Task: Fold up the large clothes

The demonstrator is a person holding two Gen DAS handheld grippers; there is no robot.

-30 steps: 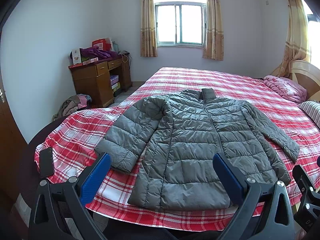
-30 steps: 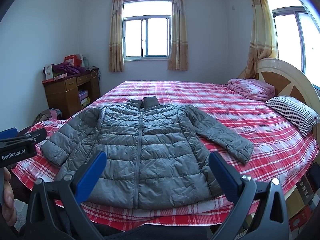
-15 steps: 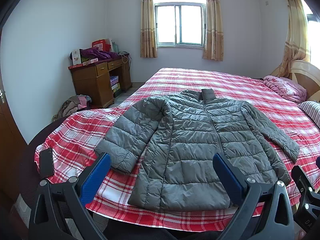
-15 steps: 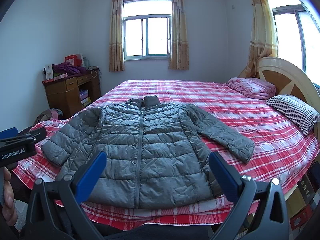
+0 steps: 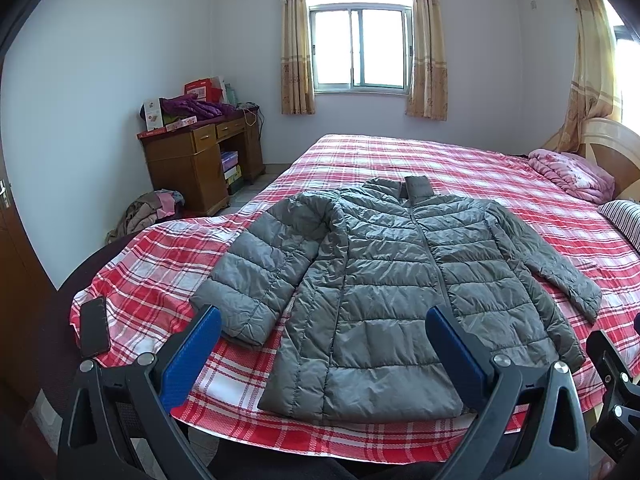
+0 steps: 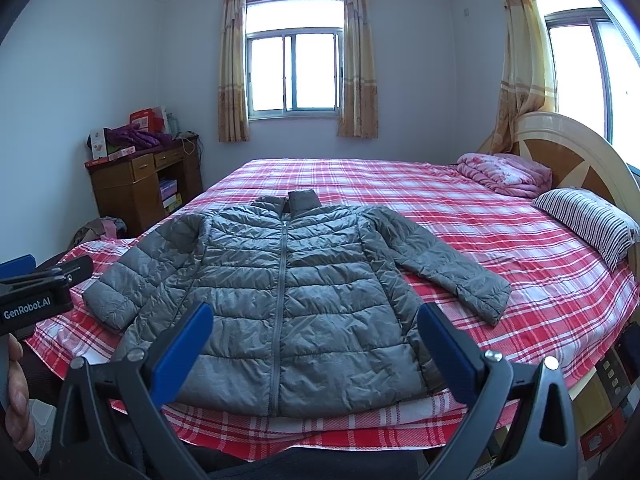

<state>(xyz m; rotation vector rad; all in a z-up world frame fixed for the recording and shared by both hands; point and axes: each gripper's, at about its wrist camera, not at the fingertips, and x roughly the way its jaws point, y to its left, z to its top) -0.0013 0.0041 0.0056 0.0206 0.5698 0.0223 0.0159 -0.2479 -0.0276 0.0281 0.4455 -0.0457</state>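
Ahead of both grippers, the bed (image 5: 460, 168) filled most of what I saw, spread with a red plaid sheet. My jacket (image 5: 384, 296), grey and quilted, lay flat and unfolded on it near the close edge, zipped up, collar pointing away from me and hem toward me. One sleeve angled out to the left of the body and the other to the right. Beyond the bed's far left corner stood a desk (image 5: 200, 160) piled with boxes and purple cloth, and far off to the right a pink quilt (image 6: 504, 172) sat folded beside a striped pillow (image 6: 588, 220). A phone (image 5: 95, 326) lay on the sheet just off the left finger of my left gripper (image 5: 322, 356).

That gripper hung short of the hem with its blue fingers (image 5: 192, 356) spread wide, touching nothing. My right gripper (image 6: 314, 352) did likewise, fingers well apart and empty, with the jacket's hem framed between them.
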